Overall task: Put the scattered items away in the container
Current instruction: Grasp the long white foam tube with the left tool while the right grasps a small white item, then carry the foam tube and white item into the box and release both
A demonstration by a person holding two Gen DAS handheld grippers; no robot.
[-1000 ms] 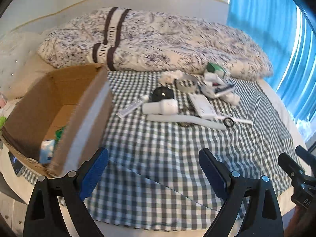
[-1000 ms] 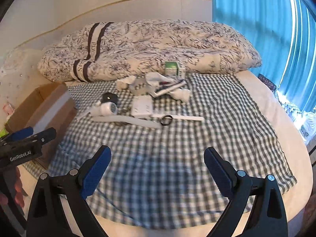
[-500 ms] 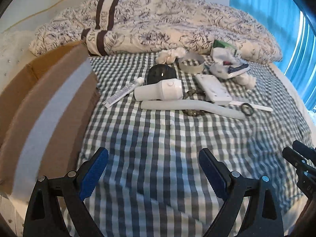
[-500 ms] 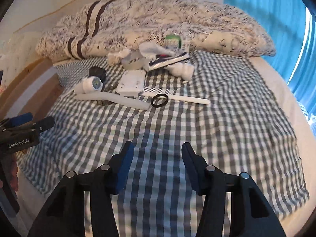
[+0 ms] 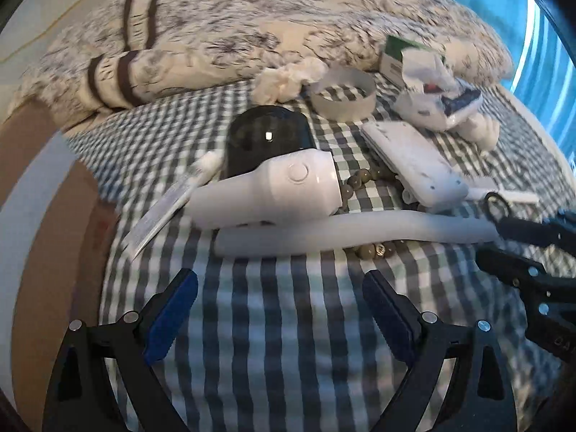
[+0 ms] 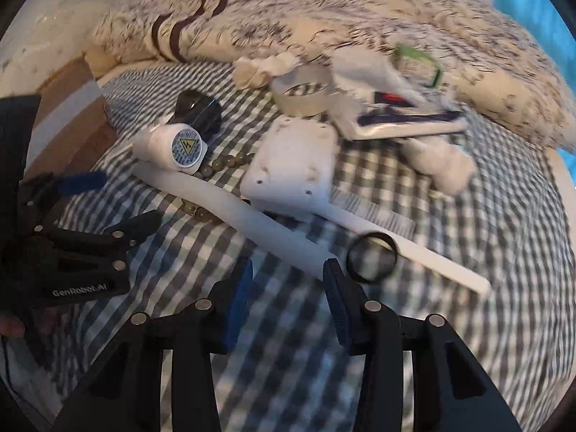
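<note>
**A:** Start at the left. What's there?

**B:** The cardboard box (image 5: pixel 46 194), the container, at the left edge of the checked bedspread (image 5: pixel 280 352), well apart from the pile. Just beside it lies a small flat tube (image 5: pixel 162 216), then the white handheld device (image 5: pixel 270 190) with a black round case (image 5: pixel 266 136) behind it.

**A:** And the left gripper (image 5: pixel 280 309)?

**B:** Jaws spread wide, holding nothing, hanging over bare cloth just short of the long white strip (image 5: pixel 345 234).

**A:** That strip is the target?

**B:** I judge so. In the left view it runs left to right across the bed, near end by the device, far end under the right gripper (image 6: pixel 288 280). In the right wrist view the same strip slants from upper left down to a tip sitting just ahead of the gap between the blue pads (image 6: pixel 237 298).

**A:** So the right is nearer?

**B:** To that end, yes. Its jaws are partly closed but still apart, gripping nothing. The strip's long axis points almost into the gap, so closing across its width looks the natural hold.

**A:** Anything crowding it?

**B:** A black ring (image 6: pixel 372 257) lies on the white comb (image 6: pixel 403 241) just right of the tip, and beads (image 6: pixel 194 210) poke out beneath the strip. The white flat box (image 6: pixel 291 169) lies behind.
</note>
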